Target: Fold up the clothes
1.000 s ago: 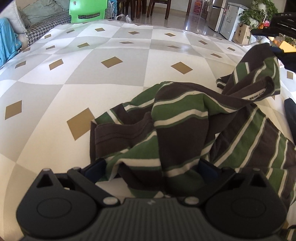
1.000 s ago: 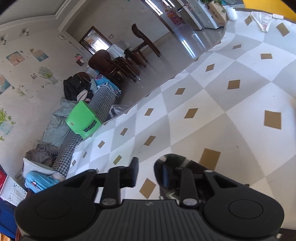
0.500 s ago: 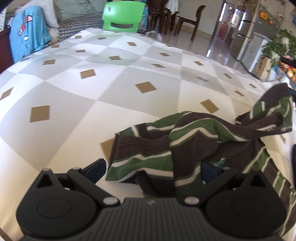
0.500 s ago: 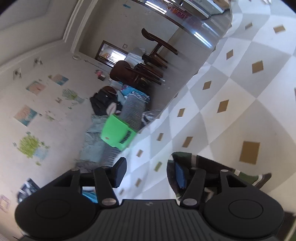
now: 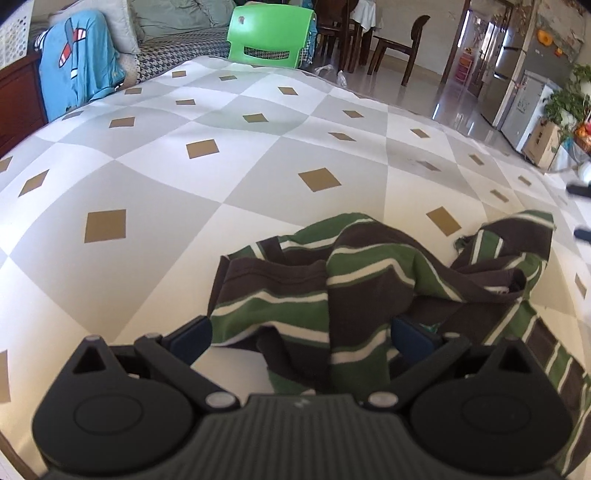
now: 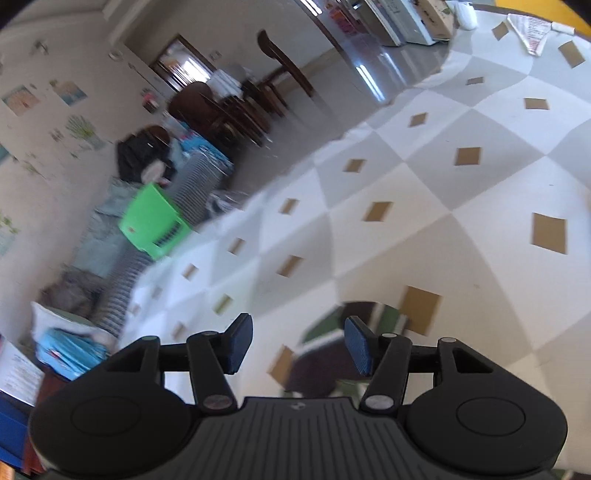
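Since the earlier frame, the right gripper (image 6: 298, 345) has let go: its jaws have just been opening and now stand apart with nothing between the blue pads (image 6: 357, 349), the cloth lying below and beyond them. The striped shirt (image 5: 365, 291), brown with green and cream bands, has drawn together into a tighter, rumpled heap on the tabletop (image 5: 155, 192), which is covered with a white-and-grey diamond cloth bearing tan lozenges. In the right wrist view only a blurred corner of the shirt (image 6: 332, 350) shows, under the right-hand pad.

Left gripper (image 5: 301, 338): jaws wide apart, a fold of the shirt draped between them and hanging toward the camera. Whether the pads press the fabric cannot be told; the cloth covers the inner face of the right-hand pad and meets the edge of the left-hand one.

Background, left wrist view: a green plastic chair (image 5: 269, 37) at the far edge of the tabletop, a sofa (image 5: 173, 26) with a blue garment (image 5: 77, 74) draped beside it, dark wooden dining chairs (image 5: 399, 44), and a potted plant (image 5: 569, 103) at right.
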Available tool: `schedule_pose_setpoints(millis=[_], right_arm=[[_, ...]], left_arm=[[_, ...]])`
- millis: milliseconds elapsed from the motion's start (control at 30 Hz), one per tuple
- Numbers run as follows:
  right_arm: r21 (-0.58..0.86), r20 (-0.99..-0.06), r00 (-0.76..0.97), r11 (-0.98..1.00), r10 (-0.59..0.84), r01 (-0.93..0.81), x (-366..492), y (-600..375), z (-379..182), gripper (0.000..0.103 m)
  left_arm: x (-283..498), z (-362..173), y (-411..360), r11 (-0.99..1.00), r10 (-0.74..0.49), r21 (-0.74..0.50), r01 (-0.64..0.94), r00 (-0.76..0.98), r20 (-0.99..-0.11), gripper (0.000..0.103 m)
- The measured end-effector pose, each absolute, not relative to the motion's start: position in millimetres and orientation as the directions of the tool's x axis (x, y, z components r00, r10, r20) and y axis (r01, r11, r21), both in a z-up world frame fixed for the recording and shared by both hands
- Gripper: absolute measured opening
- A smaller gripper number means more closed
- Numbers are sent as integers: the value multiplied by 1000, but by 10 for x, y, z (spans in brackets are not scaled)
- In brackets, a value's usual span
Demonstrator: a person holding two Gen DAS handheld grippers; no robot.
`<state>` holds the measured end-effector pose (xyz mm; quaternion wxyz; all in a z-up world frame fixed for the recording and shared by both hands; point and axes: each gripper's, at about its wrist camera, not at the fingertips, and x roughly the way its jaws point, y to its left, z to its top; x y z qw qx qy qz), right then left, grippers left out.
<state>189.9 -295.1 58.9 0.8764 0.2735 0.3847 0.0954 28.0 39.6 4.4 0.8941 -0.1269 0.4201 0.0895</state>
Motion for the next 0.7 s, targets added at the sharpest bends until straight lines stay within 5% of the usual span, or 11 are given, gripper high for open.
schedule_pose_setpoints(millis=[267,700], right_arm=[[481,-690,633,876,352,36,1885,-2923,485,55],[378,-735,576,922,357,-88,1895,-2587,422,55]], left_arm=[[400,144,637,923,72,-184,-338,620,-781,103],[1040,248,859,958,175,22,-287,519,-837,103]])
